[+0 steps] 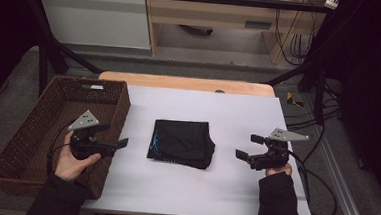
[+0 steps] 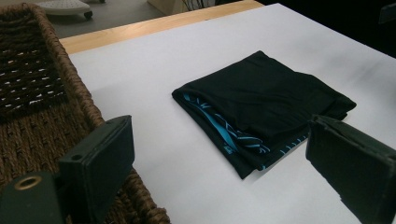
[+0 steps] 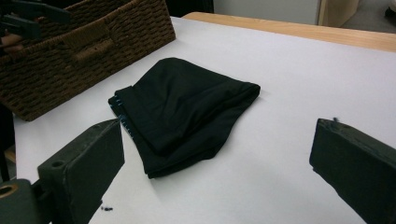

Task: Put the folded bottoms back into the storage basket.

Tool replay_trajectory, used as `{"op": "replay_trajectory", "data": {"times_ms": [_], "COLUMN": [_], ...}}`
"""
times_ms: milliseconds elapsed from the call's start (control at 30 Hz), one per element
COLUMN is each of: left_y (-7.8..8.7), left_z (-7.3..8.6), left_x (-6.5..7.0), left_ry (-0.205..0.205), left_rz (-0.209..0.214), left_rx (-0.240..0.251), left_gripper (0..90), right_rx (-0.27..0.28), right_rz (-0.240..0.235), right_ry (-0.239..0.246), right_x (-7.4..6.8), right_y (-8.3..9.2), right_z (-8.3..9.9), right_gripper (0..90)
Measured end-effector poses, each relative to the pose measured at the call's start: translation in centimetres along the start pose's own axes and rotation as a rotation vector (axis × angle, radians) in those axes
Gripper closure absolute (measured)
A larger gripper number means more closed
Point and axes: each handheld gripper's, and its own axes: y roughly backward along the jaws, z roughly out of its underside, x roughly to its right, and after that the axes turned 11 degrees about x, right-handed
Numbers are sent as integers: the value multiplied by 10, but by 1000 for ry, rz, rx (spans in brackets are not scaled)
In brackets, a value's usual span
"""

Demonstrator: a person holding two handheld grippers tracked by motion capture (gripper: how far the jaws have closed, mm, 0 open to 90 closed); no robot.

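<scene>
One folded black garment (image 1: 182,142) lies near the middle of the white table (image 1: 223,189), clear of everything else. It is folded into a rough rectangle several layers thick. In the high view its sides run roughly square with the table edges, the longer axis running from 9 to 3 o'clock by a small margin. Blue patterned trim shows along its 9 o'clock edge and a little along the near edge. The corner toward 4 o'clock is rounded and bulges out slightly. In the left gripper view the garment (image 2: 266,105) sits between and beyond the two jaws, its blue-trimmed fold facing the camera. In the right gripper view it (image 3: 182,109) lies ahead toward the left jaw, with a thin line of blue along its left edge.

One woven brown basket (image 1: 32,128) stands at 9 o'clock from the garment, overhanging the table's left edge, its long axis running from 6 to 12 o'clock.

There are two grippers, one in each hand. The left gripper (image 1: 118,134) hangs over the basket's near right wall, at 8 o'clock from the garment, jaws spread wide and aimed toward 3 o'clock. The left hand (image 1: 72,158) grips it from below, the dark sleeve entering from the bottom edge. The right gripper (image 1: 249,146) is over the table at 3 o'clock from the garment, well apart from it, jaws spread wide and pointing toward 9 o'clock. The right hand (image 1: 277,168) holds its rear, forearm coming up from 6 o'clock.
</scene>
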Motion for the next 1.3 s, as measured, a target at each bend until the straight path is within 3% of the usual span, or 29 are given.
{"op": "replay_trajectory", "data": {"times_ms": [333, 667, 1033, 1300], "left_y": [2, 3, -3, -5], "left_z": [-5, -17, -26, -32], "left_x": [1, 10, 21, 29], "left_ry": [-9, -34, -37, -31], "left_rz": [-6, -19, -36, -42], "left_rx": [-3, 1, -16, -3], "left_gripper": [73, 56, 38, 38], "right_rx": [4, -1, -4, -2], "right_rz": [0, -1, 1, 0], "right_ry": [-1, 1, 2, 5], "right_x": [0, -1, -1, -1], "right_y": [1, 0, 0, 0], "right_z": [0, 0, 0, 0], "right_gripper": [32, 32, 33, 33]}}
